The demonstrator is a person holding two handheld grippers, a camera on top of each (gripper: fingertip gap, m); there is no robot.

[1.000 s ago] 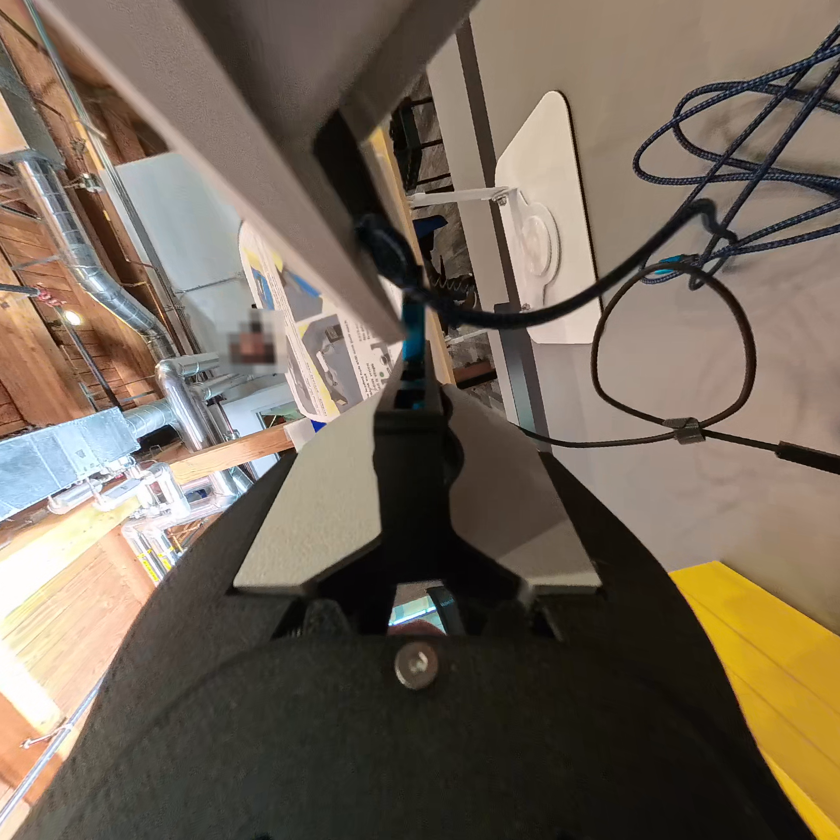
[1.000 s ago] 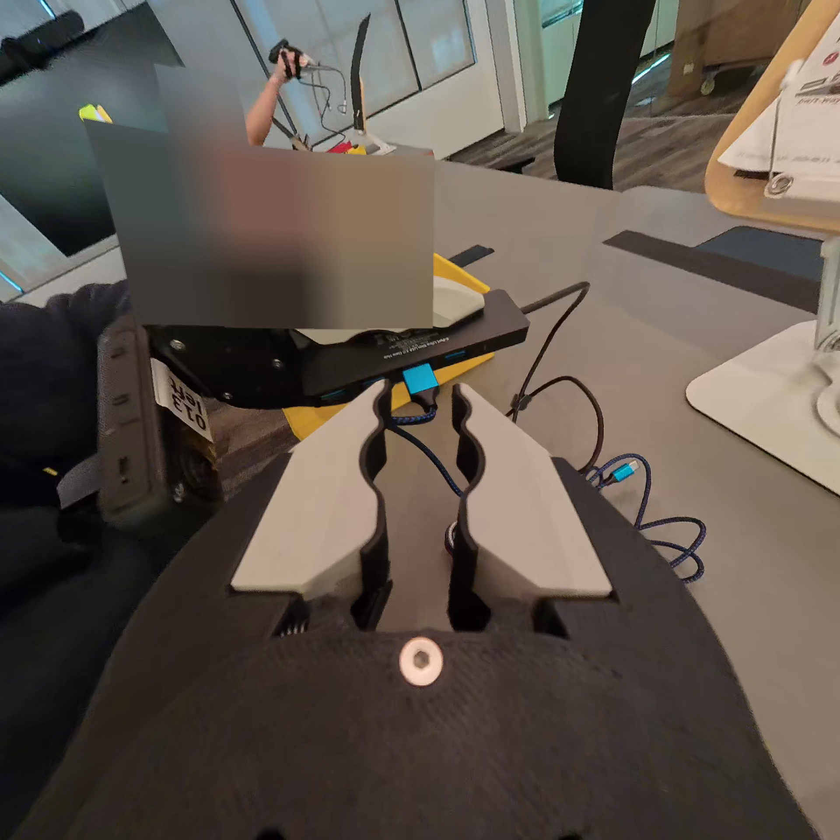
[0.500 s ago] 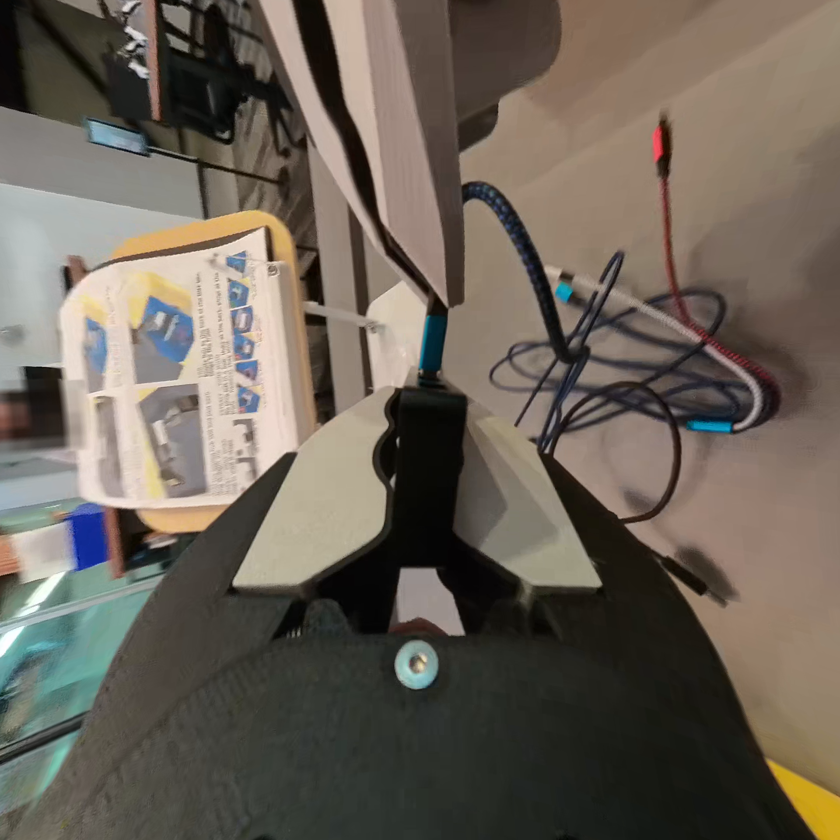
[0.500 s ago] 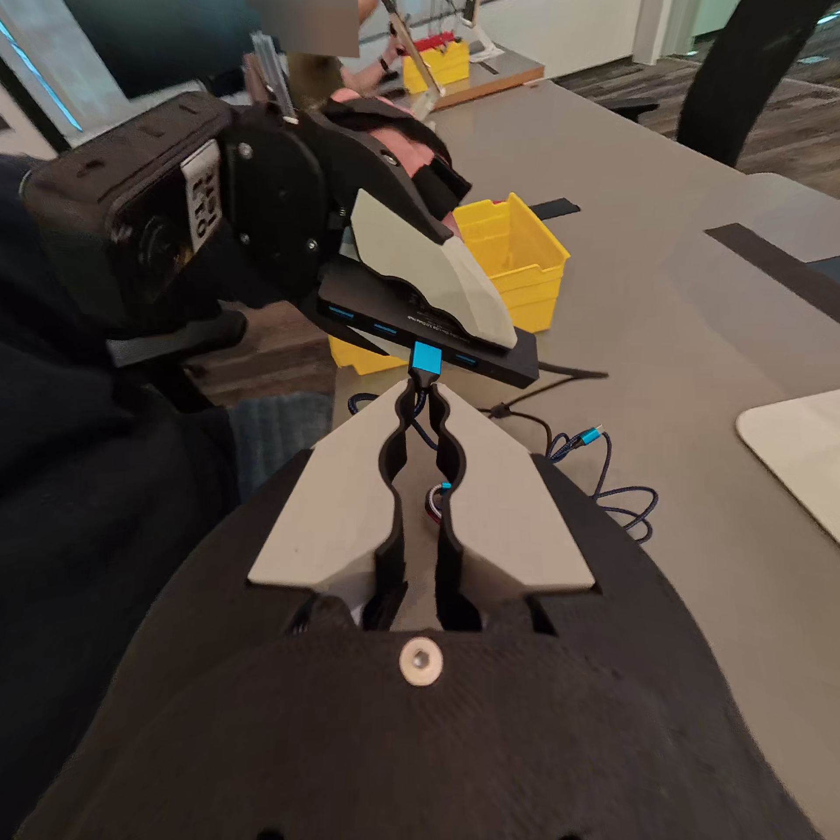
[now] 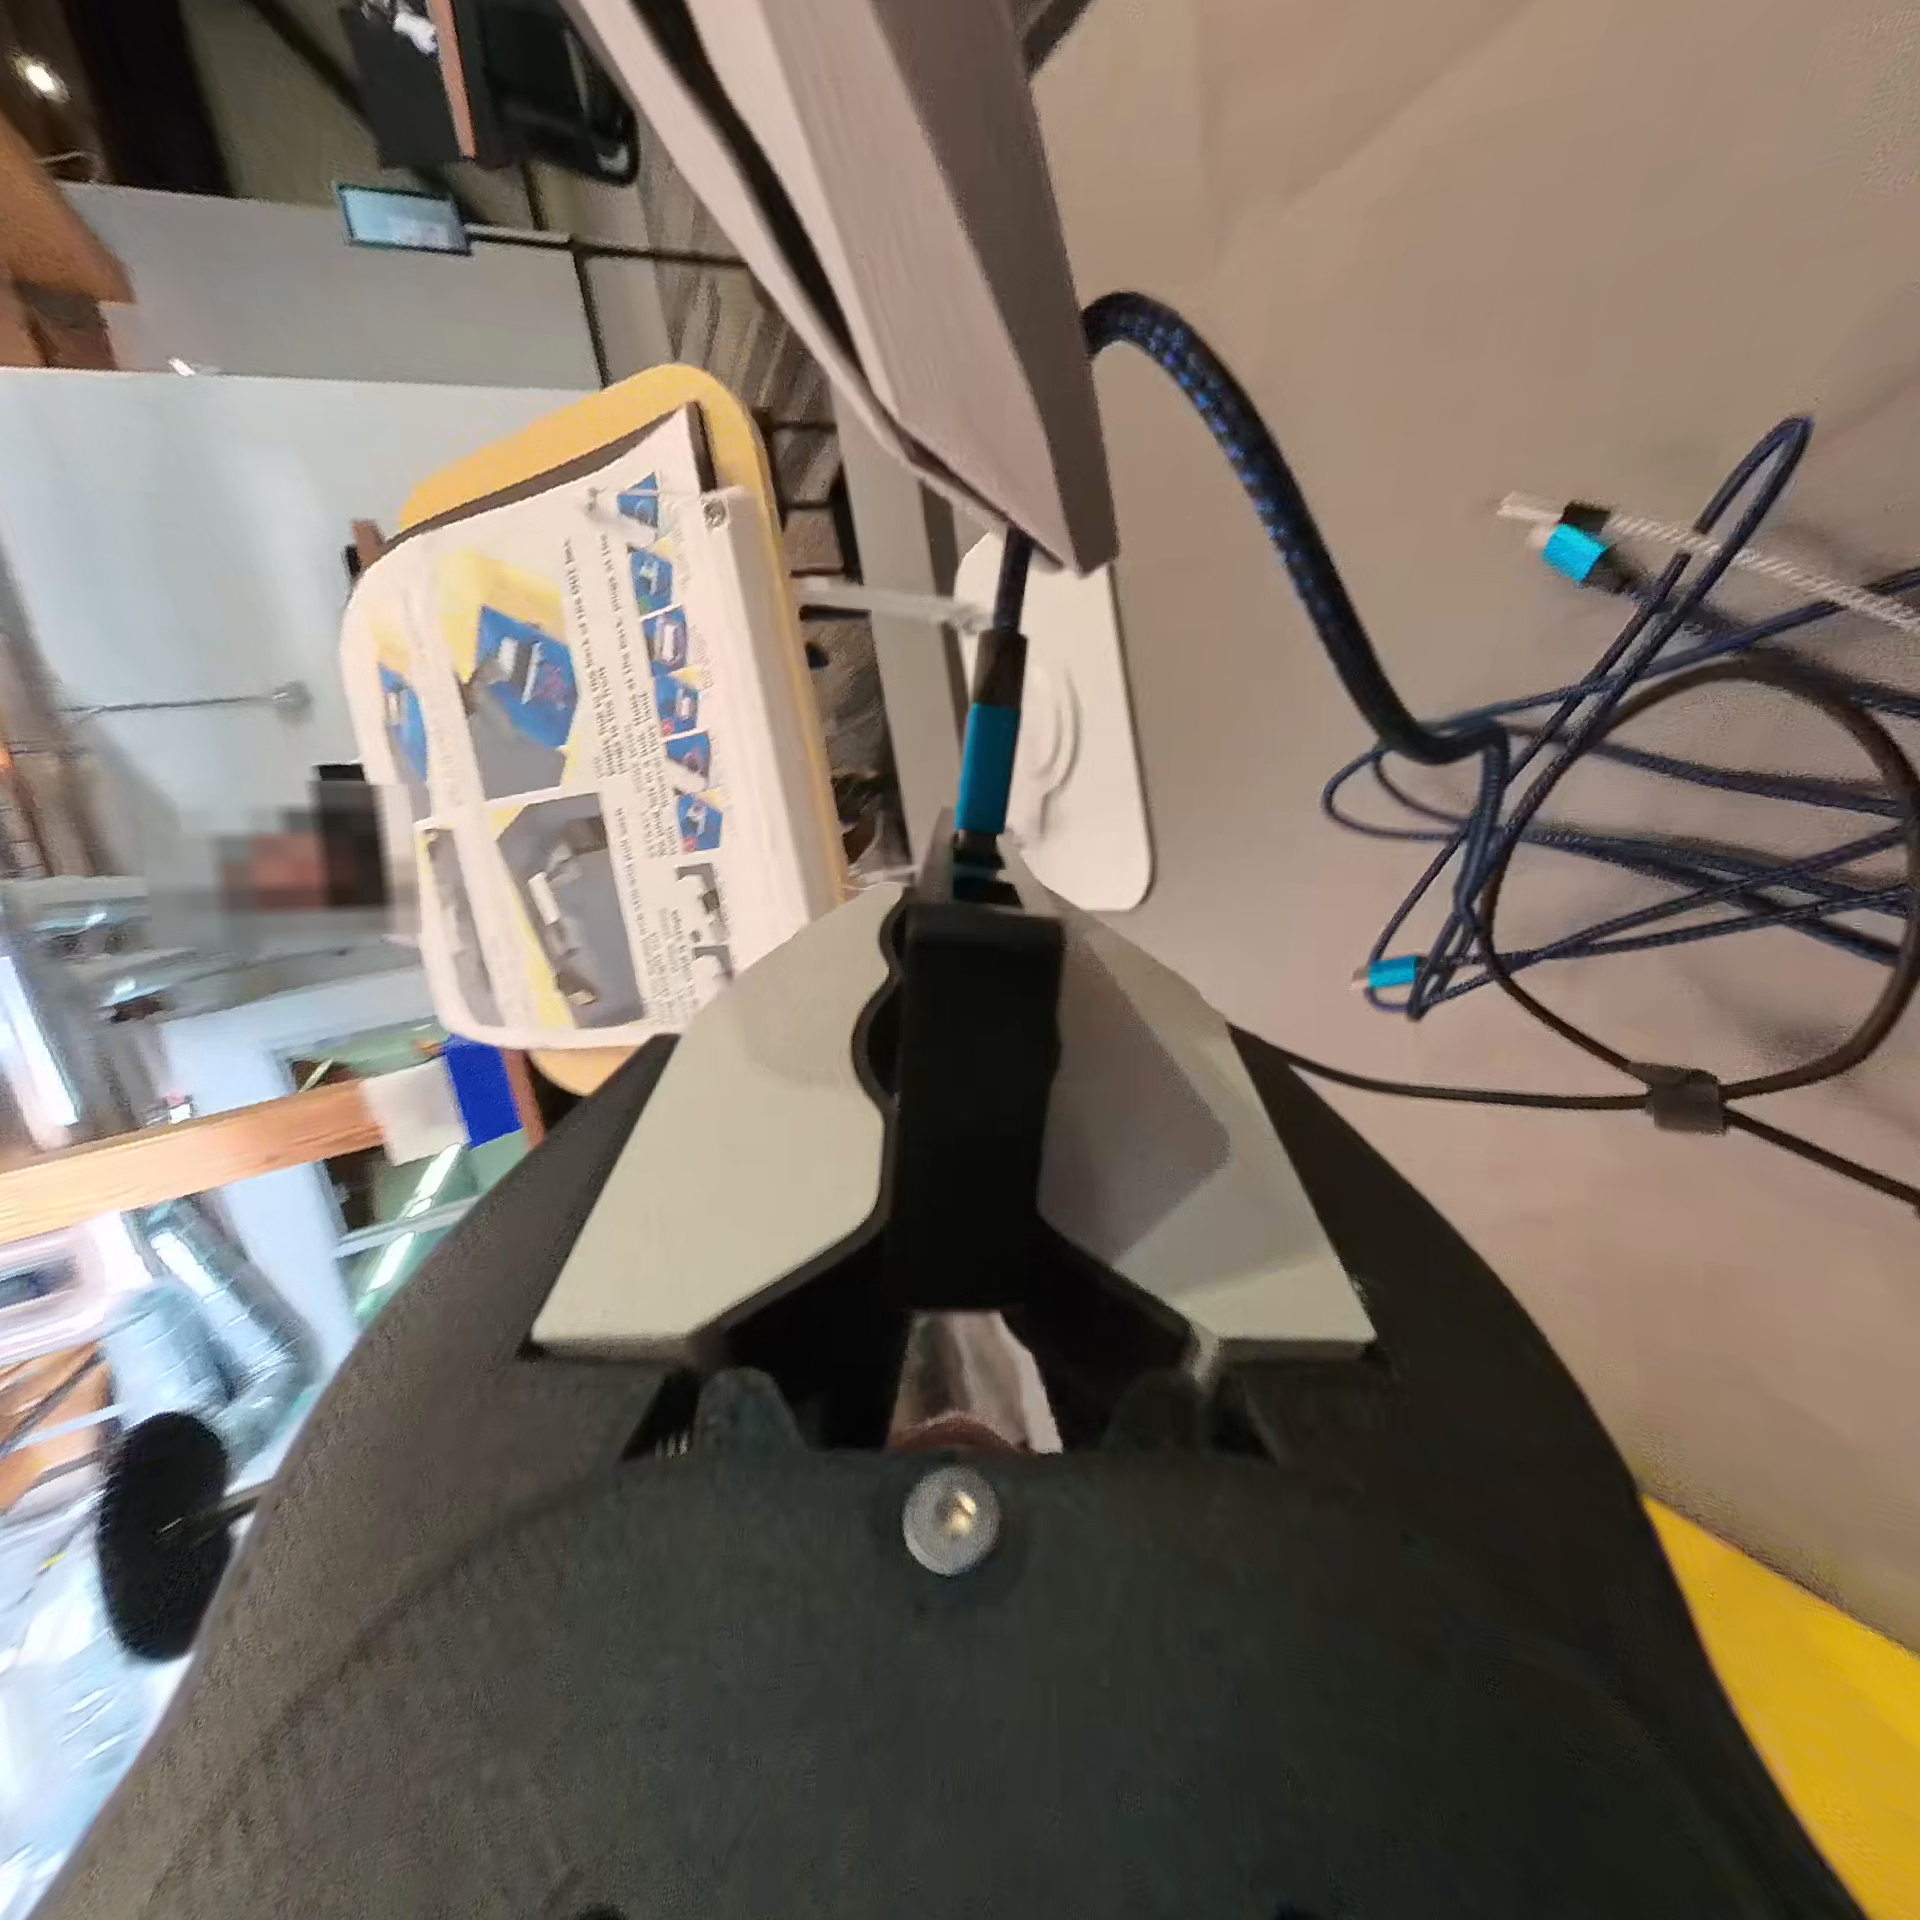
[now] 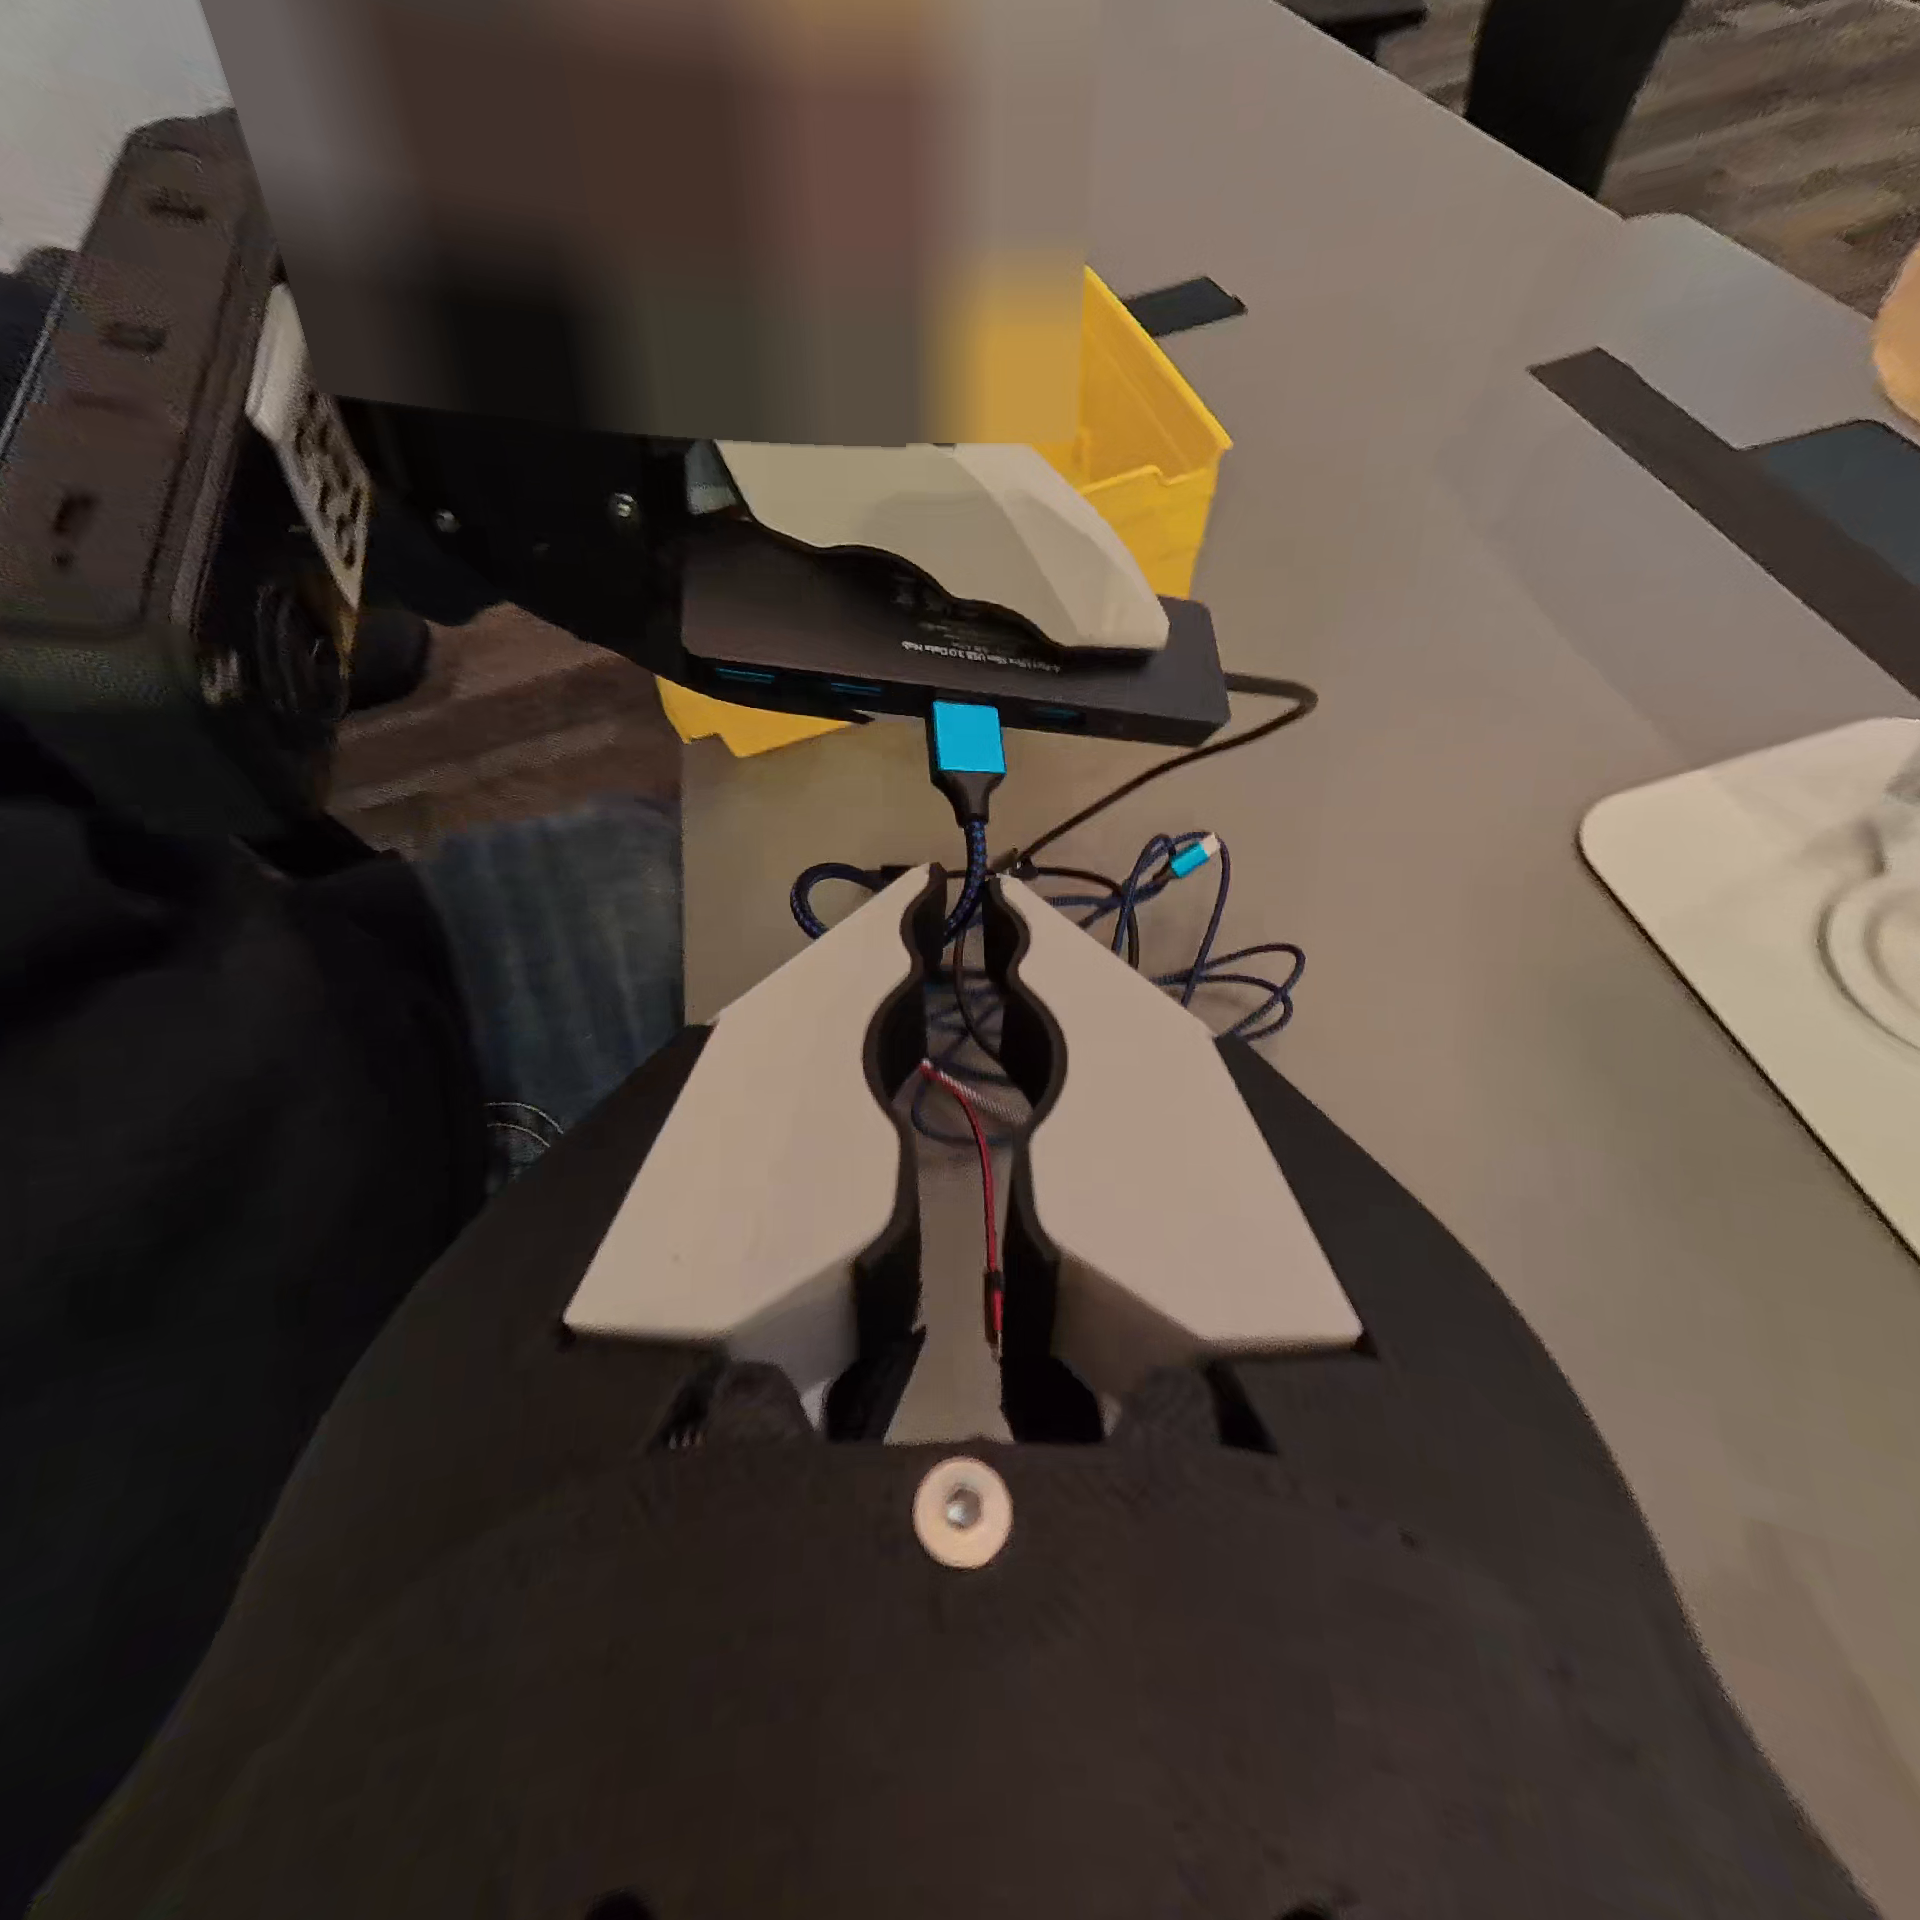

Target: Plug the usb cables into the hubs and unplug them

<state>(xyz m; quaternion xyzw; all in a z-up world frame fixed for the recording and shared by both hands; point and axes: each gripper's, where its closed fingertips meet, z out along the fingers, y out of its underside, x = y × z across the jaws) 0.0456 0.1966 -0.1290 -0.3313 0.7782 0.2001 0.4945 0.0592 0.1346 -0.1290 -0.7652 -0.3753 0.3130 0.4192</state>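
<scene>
Held clear of the grey table (image 6: 1455, 582), a black USB hub (image 6: 935, 649) sits clenched between the fingers of the left gripper (image 5: 977, 1039), its port edge turned toward the right gripper (image 6: 961, 883) so the sockets face the incoming cable. A blue USB plug (image 6: 968, 750) stands seated in one of the hub's side ports, with two blue-lined ports free to its left and one to its right. The right gripper is pinched on the blue braided cable (image 6: 971, 883) just behind the plug's black strain relief, apparently a grip for pushing the plug home or drawing it back out; which of the two cannot be told here. In the left wrist view the same plug (image 5: 985, 764) rises from the hub's edge into the right gripper's grey finger (image 5: 935, 260). The hub's own black lead (image 6: 1164, 774) trails down to the table, where loose blue cables (image 5: 1621, 831) and a red cable (image 6: 982, 1174) lie in a tangle. A yellow bin (image 6: 1132, 457) stands behind the hub.
</scene>
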